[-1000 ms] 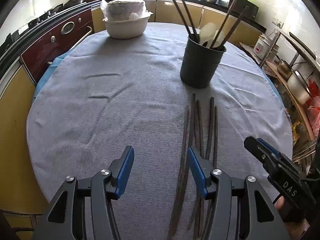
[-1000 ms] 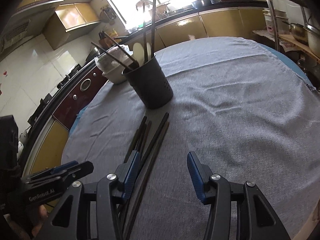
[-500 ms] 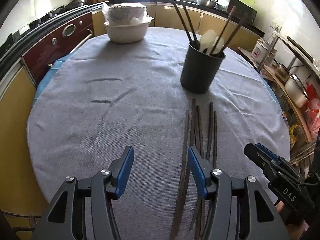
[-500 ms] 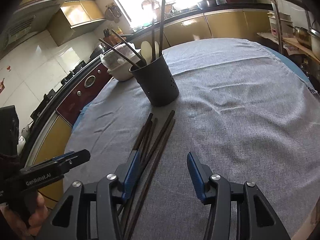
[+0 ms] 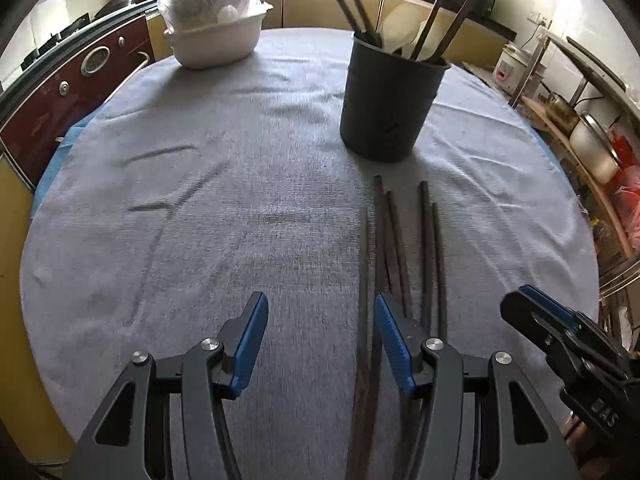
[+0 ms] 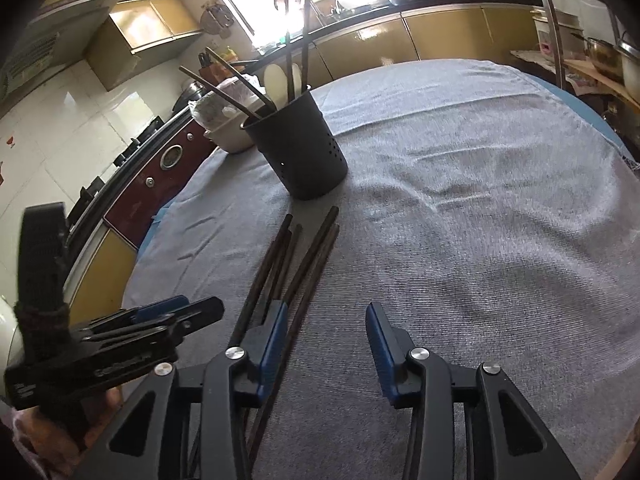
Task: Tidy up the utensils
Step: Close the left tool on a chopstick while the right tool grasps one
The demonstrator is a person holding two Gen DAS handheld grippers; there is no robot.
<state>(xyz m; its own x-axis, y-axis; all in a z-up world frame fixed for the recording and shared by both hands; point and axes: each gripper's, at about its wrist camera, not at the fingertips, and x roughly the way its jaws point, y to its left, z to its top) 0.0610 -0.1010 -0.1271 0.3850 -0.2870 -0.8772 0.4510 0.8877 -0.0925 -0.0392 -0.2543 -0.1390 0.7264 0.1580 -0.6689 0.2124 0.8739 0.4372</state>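
Note:
Several dark chopsticks (image 5: pixel 394 248) lie side by side on the grey tablecloth, pointing toward a black utensil holder (image 5: pixel 390 108) that has several chopsticks and white spoons standing in it. My left gripper (image 5: pixel 320 340) is open and empty, low over the cloth, its right finger over the near ends of the chopsticks. My right gripper (image 6: pixel 326 340) is open and empty, just right of the chopsticks (image 6: pixel 296 264), with the holder (image 6: pixel 298 152) beyond. Each gripper shows in the other's view.
A white bowl stack wrapped in plastic (image 5: pixel 214 36) stands at the far left of the round table (image 5: pixel 140 200). A dark red oven (image 5: pixel 60 92) and kitchen counters lie behind. A rack with pots (image 5: pixel 592 148) stands to the right.
Both grippers have moved forward toward the holder, which now looks larger and nearer. The chopsticks on the cloth have not moved. Both grippers stay open.

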